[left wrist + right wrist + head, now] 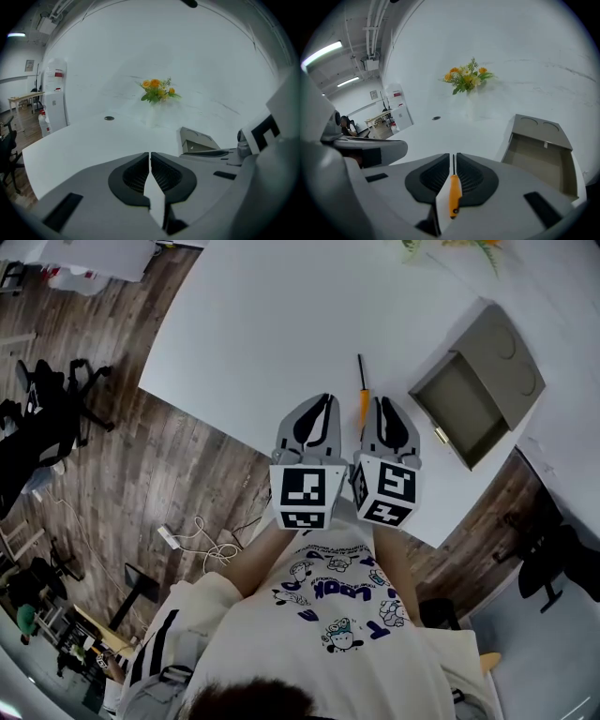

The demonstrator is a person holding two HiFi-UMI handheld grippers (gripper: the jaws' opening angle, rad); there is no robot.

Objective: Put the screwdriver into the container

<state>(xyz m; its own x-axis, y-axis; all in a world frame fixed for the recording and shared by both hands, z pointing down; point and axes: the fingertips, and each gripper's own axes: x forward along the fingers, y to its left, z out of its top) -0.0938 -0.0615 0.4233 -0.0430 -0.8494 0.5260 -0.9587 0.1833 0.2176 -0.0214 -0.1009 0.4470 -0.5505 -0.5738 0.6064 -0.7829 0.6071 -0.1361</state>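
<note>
Screwdriver (362,397), orange-handled with a dark shaft, lies flat on the white desk (281,324), its tip pointing away from the person. It is not yet in the container (461,409), which sits well apart to its right near the desk's corner.

In the right gripper view the orange handle (453,194) shows through the slit between the jaws, with the shaft running up the slit to their tips. The right gripper (385,403) has its jaws drawn almost together. They look too high to be clamping anything, so I judge the tool to be lying on the desk beneath them rather than held, though that view alone does not settle it. The gripper seems lined up along the tool's length, probably as a lead-in to picking it up.

The left gripper (322,401) hangs just beside the right one. Its jaws are likewise nearly together, with only bare desk showing through the gap, so it carries nothing.

The container stands open, its lid laid back, which leaves the hollow free for a drop from above.

From the head view, the handle's near end is covered by the right gripper. A bunch of orange flowers (468,77) stands at the far side of the desk, cut off at the top edge of the head view.
</note>
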